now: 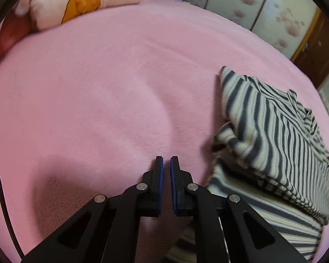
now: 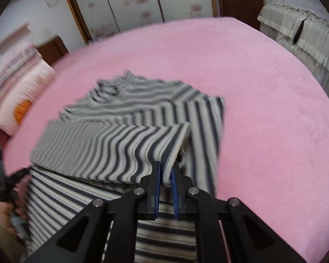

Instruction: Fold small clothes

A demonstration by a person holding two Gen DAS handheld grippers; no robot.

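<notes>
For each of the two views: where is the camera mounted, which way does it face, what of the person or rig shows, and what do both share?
Left wrist: on the left gripper, angled down at bare pink bedspread; jaws shut, empty, striped garment to their right.
Right wrist: on the right gripper, angled down along the garment; jaws pinch a fold; a hand shows lower left.
Shared: bedspread, garment, pillow, floral wardrobe doors.

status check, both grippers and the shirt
Left gripper shut, empty, over pink blanket. Right gripper shut on striped shirt edge, shirt part folded. Nothing in the way.
</notes>
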